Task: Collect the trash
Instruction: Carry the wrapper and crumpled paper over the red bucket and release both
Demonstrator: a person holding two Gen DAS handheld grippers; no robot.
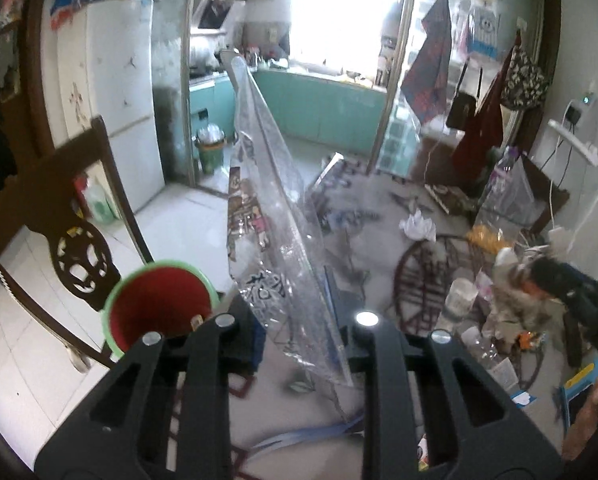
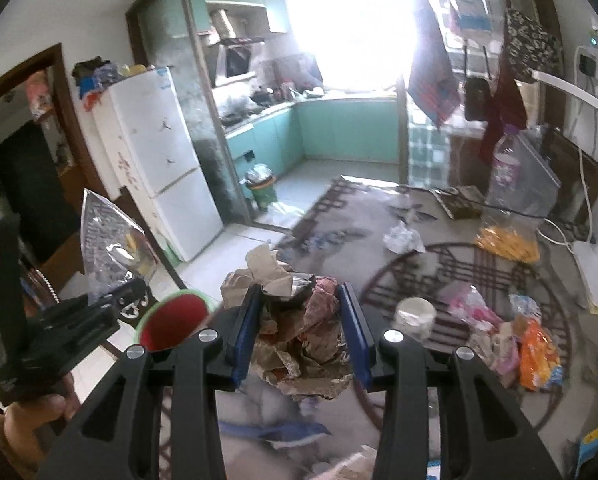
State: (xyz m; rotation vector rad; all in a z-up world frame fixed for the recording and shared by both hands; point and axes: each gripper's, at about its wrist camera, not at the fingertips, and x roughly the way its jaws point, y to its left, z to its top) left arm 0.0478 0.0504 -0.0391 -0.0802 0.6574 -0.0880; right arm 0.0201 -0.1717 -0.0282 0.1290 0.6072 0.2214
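Left gripper (image 1: 299, 344) clamped on clear plastic wrapper (image 1: 267, 208); right gripper (image 2: 299, 332) clamped on crumpled paper wad (image 2: 295, 320). Red bin (image 2: 175, 320) near left, seemingly empty. More litter (image 2: 535, 352) left on table, right.

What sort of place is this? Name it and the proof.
Likely a lived-in home: a white fridge, a kitchen with teal cabinets beyond a doorway, and a patterned rug strewn with wrappers.

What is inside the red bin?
The red bin looks empty as far as its inside shows; its bottom is hidden behind the left gripper.
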